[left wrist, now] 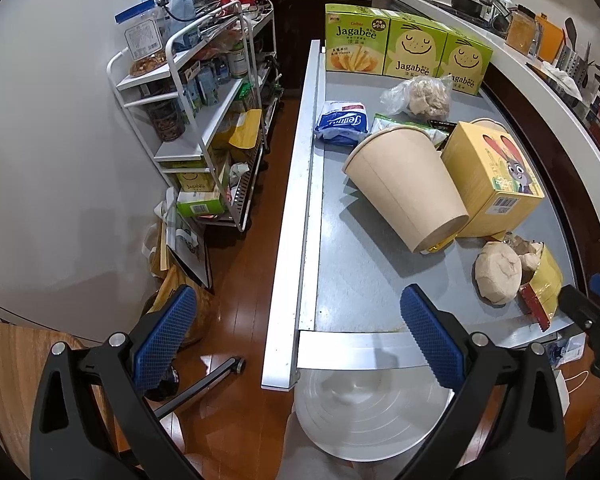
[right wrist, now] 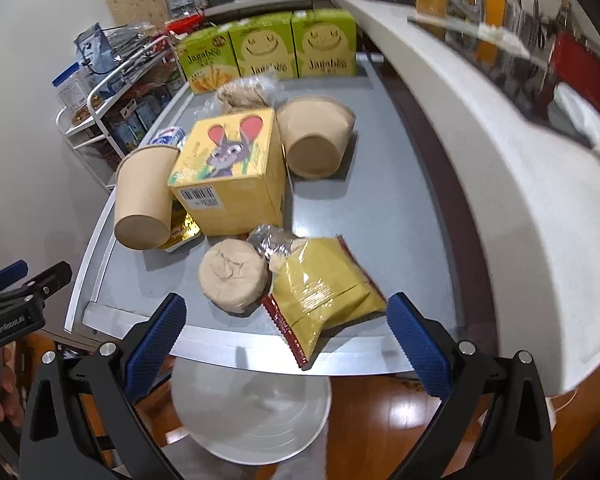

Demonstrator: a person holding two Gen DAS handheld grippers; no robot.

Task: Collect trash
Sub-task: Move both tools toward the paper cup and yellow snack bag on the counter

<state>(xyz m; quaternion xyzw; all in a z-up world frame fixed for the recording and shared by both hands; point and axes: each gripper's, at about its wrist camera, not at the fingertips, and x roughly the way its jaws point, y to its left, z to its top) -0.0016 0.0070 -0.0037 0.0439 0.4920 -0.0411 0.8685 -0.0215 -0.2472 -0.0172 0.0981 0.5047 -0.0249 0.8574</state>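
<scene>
Storage rack (left wrist: 204,120): stands on the floor left of the table, well apart from the litter; stocked goods, judged not trash.
Left gripper (left wrist: 296,336): jaws spread wide, nothing between them; hangs over the table's near-left corner, above the bin, probably waiting for a pick.
Table (left wrist: 340,240): grey top with a raised metal rail along its left edge, which would stop items sliding off that side.
White bin (right wrist: 252,412): on the floor just below the table's near edge, so trash can be dropped or swept straight in. Looks empty.
Paper cups (right wrist: 146,200): one on its side leaning against the box's left; a second on its side behind the box's right.
Yellow cartoon box (right wrist: 228,172): middle of the table, tilted.
Crumpled paper ball (right wrist: 232,276): near edge, touching the yellow wrapper.
Yellow wrapper (right wrist: 324,288): nearest trash, corner overhanging the near edge above the bin.
Right gripper (right wrist: 286,320): wide open, empty, bracketing ball and wrapper; likely first target.
Jagabee boxes (right wrist: 268,46): upright row at far end; judged stock.
</scene>
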